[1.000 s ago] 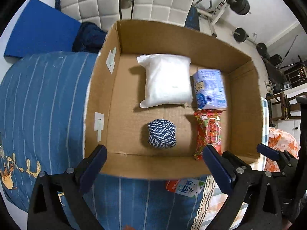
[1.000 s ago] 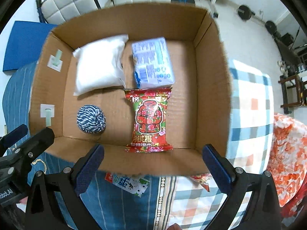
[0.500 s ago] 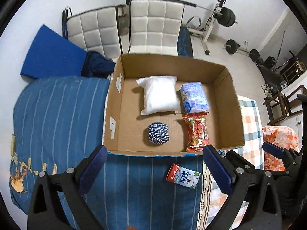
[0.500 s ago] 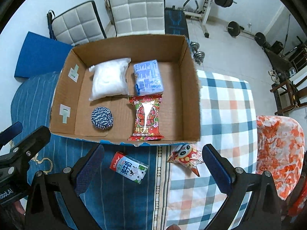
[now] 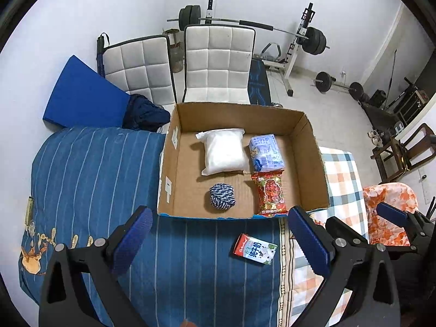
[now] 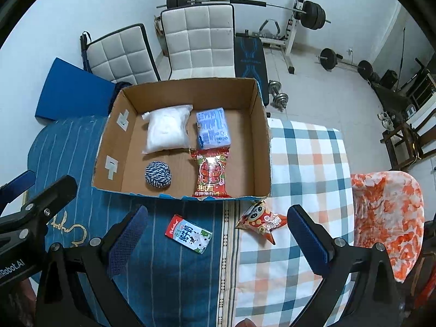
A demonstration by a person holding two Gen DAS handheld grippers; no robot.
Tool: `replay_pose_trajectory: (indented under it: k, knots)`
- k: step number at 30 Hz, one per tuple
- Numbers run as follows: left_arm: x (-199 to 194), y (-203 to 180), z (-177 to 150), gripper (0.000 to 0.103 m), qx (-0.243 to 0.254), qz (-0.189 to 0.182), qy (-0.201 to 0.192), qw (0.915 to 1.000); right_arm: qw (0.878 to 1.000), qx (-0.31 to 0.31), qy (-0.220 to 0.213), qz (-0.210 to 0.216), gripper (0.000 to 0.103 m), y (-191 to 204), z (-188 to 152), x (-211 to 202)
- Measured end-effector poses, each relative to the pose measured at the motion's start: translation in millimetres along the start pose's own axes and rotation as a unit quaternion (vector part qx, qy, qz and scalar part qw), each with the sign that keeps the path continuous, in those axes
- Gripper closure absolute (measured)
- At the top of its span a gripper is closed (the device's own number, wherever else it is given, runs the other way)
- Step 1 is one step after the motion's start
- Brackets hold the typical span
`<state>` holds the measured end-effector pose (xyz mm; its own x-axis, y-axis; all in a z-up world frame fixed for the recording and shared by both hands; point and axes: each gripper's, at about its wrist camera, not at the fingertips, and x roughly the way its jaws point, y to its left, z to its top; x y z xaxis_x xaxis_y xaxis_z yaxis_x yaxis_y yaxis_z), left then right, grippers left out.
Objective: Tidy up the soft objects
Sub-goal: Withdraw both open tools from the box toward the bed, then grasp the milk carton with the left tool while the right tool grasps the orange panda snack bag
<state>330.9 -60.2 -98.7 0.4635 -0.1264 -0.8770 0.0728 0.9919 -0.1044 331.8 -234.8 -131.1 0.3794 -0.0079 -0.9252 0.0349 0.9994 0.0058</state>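
A cardboard box (image 5: 310,163) (image 6: 261,141) sits on the bed and holds a white pillow pack (image 5: 224,151) (image 6: 167,129), a blue tissue pack (image 5: 265,152) (image 6: 212,130), a red wipes pack (image 5: 271,196) (image 6: 211,174) and a blue-white yarn ball (image 5: 222,197) (image 6: 158,175). A small milk carton (image 5: 254,249) (image 6: 189,234) lies on the blue cover in front of the box. A red panda snack bag (image 6: 261,222) lies on the checked cover. My left gripper (image 5: 218,242) and right gripper (image 6: 218,239) are open and empty, held above the bed in front of the box.
A blue striped cover (image 5: 90,177) lies left and a checked cover (image 6: 308,163) right. An orange floral cloth (image 6: 387,212) is at far right. White padded chairs (image 5: 218,62), a blue mat (image 5: 81,95) and a weight bench with dumbbells (image 6: 278,98) stand behind the box.
Both grippers have pulled back and up from the box. The box now looks smaller, and the milk carton, snack bag and room behind have come into view.
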Motion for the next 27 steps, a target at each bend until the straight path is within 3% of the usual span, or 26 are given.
replay_pose_trajectory:
  k: [9,13,15,17,19,21,23,25,27]
  knots:
    - [1.7,-2.7,-5.4,0.001,-0.016,-0.003,0.007,0.9998,1.0,0.005,0.018,0.008,0.0,-18.9,-1.0,12.5]
    - [35.9,-8.4,-21.7,0.001,-0.042,-0.005,0.065,0.997,0.998,-0.011,0.055,0.002,0.0,-48.5,-5.6,46.4]
    - [61.2,-10.7,-34.6,0.001,-0.07,-0.025,0.108,0.9914,0.997,-0.02,0.075,-0.006,0.0,-62.3,-9.0,64.3]
    - [93.5,-11.3,-51.9,0.001,-0.108,-0.052,0.164,0.9792,0.995,-0.026,0.096,-0.015,0.0,-79.0,-13.8,86.4]
    - [129.3,-11.5,-70.8,0.001,-0.156,-0.082,0.219,0.9596,0.993,-0.029,0.113,-0.025,0.0,-94.8,-19.3,106.9]
    - [162.1,-13.0,-87.8,0.002,-0.203,-0.103,0.262,0.9379,0.991,-0.025,0.13,-0.032,0.0,-109.0,-24.8,127.2]
    - [184.1,-16.0,-98.2,0.002,-0.236,-0.11,0.282,0.9233,0.988,-0.004,0.149,-0.025,0.0,-123.3,-29.0,146.2]
    - [204.3,-22.2,-103.6,0.002,-0.255,-0.104,0.293,0.9158,0.985,0.03,0.167,-0.005,0.0,-135.5,-31.5,164.4]
    - [220.4,-32.5,-104.6,0.002,-0.252,-0.086,0.296,0.9176,0.983,0.059,0.176,0.013,0.0,-143.7,-34.6,178.2]
